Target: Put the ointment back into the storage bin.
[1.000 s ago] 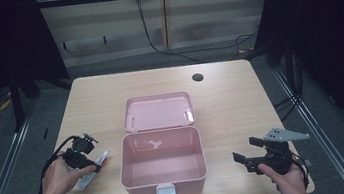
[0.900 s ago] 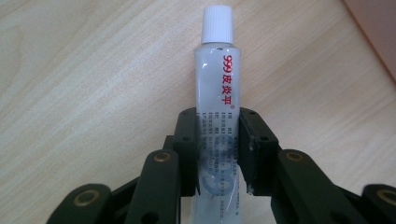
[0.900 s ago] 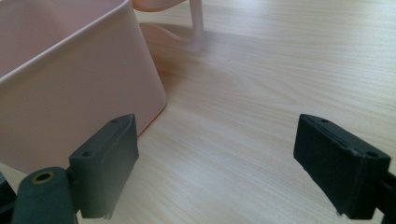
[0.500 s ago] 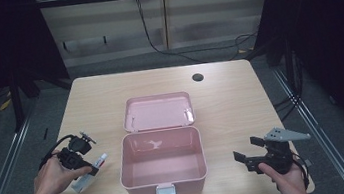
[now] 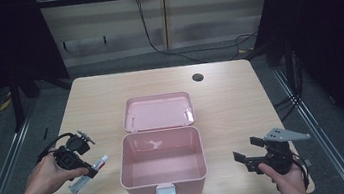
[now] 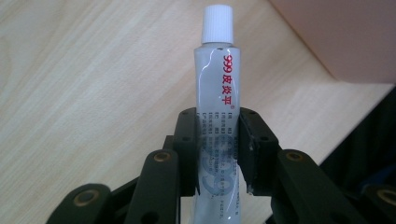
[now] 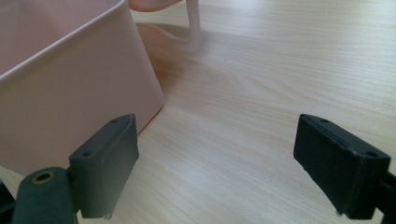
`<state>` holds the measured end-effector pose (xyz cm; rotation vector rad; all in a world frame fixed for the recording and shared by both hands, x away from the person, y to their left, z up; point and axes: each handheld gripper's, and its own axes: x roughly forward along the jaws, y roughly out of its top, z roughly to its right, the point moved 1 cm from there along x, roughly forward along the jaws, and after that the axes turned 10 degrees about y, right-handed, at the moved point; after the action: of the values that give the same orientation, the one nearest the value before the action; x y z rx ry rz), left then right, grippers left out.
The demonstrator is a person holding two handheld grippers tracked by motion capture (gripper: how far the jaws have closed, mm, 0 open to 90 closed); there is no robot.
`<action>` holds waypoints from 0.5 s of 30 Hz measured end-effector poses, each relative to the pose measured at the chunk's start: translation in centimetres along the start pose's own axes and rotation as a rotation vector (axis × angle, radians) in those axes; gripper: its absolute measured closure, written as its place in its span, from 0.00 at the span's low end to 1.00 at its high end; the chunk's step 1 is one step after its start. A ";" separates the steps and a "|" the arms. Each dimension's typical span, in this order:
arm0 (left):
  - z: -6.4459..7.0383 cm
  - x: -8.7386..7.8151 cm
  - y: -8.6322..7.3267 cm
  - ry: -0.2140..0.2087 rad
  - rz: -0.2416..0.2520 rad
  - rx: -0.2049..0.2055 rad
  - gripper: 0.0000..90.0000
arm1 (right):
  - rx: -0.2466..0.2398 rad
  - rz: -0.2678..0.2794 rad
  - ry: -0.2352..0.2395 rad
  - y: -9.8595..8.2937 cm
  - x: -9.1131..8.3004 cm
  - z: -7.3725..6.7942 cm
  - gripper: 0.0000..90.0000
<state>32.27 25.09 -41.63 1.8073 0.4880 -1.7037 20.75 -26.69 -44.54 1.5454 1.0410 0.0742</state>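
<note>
A pink box [image 5: 165,181] stands open in the middle of the table, its lid [image 5: 158,112] lying back behind it. Left of the box, my left gripper [image 5: 91,170] is shut on a white tube [image 5: 89,173] with a white cap and red print. In the left gripper view the tube [image 6: 218,84] points up between the jaws of the left gripper [image 6: 218,149], with the box corner [image 6: 341,32] at the upper right. My right gripper [image 5: 246,159] rests open to the right of the box, near the front edge. In its own view the right gripper [image 7: 233,163] holds nothing and the box wall [image 7: 70,88] stands to its left.
The wooden table [image 5: 231,104] has a round cable hole [image 5: 197,77] at the back right. Dark floor and metal rails run along both sides. Cables hang behind the table.
My left hand has drawn back a little to the left with the tube held in the jaws. The right gripper has stayed where it was.
</note>
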 end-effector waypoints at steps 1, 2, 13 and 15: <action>0.1 -0.4 0.1 -0.006 -0.003 0.017 0.79 | 0.000 0.000 0.000 0.0 0.0 0.0 0.15; 0.1 -0.4 0.1 -0.006 -0.003 0.017 0.79 | 0.000 0.000 0.000 0.0 0.0 0.0 0.15; 0.3 -3.5 0.2 -0.034 0.032 0.037 0.78 | 0.000 -0.003 -0.001 0.0 0.0 0.0 0.15; 0.2 -3.9 0.1 -0.030 0.036 0.024 0.78 | 0.000 -0.002 -0.001 0.0 0.1 0.0 0.15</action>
<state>31.76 25.38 -37.75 1.7936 0.4212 -1.7167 20.78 -26.66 -44.58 1.5439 1.0423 0.0722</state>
